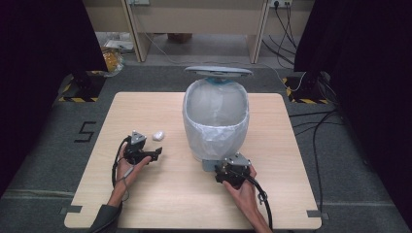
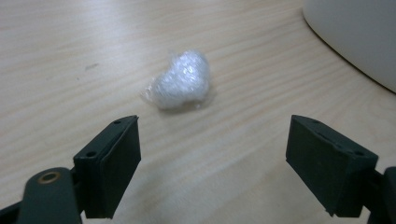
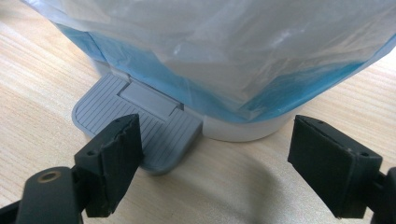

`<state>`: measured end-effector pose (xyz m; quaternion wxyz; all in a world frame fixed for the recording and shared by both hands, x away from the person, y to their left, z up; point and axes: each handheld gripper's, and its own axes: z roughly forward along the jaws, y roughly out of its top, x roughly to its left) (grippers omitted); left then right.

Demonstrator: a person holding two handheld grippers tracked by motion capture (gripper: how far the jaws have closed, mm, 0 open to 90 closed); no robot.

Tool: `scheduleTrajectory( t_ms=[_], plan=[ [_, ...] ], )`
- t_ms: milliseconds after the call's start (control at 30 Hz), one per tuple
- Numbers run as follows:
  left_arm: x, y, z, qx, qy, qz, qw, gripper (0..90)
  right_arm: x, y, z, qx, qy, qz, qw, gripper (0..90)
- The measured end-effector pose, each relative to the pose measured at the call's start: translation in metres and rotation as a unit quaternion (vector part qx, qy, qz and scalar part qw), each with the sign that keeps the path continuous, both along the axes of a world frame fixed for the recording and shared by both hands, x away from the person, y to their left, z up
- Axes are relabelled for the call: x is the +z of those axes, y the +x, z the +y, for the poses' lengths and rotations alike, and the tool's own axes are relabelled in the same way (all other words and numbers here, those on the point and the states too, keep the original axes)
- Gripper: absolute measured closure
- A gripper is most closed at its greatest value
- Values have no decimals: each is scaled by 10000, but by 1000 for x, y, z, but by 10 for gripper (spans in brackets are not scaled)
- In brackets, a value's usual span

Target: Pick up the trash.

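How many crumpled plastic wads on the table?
1. The small crumpled clear plastic wad lies on the light wooden table, left of the white lined pedal bin, ahead of the open left tool. None visible inside the bin.

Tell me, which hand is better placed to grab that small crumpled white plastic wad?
Left. The left gripper is open and aimed at the wad; the right gripper faces the bin's grey pedal.

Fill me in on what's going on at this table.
A person holds a gripper in each hand at a wooden table. The left gripper, open, points at a crumpled plastic wad. The right gripper, open, sits at the grey foot pedal of a lined pedal bin whose lid is up.
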<state>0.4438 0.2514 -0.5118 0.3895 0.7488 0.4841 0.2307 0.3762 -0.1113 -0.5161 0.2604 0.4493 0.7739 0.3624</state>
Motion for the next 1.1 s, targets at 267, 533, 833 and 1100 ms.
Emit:
scheduleTrajectory(
  t_ms=[267,533,833,1100],
  plan=[
    [0,27,0,-83,20,2,10000,191,0,0,0,8,-1,-3,10000,180],
    [-4,47,-7,-92,239,27,9997,201,0,0,0,18,9,1,10000,180],
    [-7,60,-7,-87,234,168,9995,331,0,0,0,24,4,2,10000,180],
    [-7,63,-7,-195,212,283,9992,561,0,0,0,25,6,-3,10000,180]
  ],
)
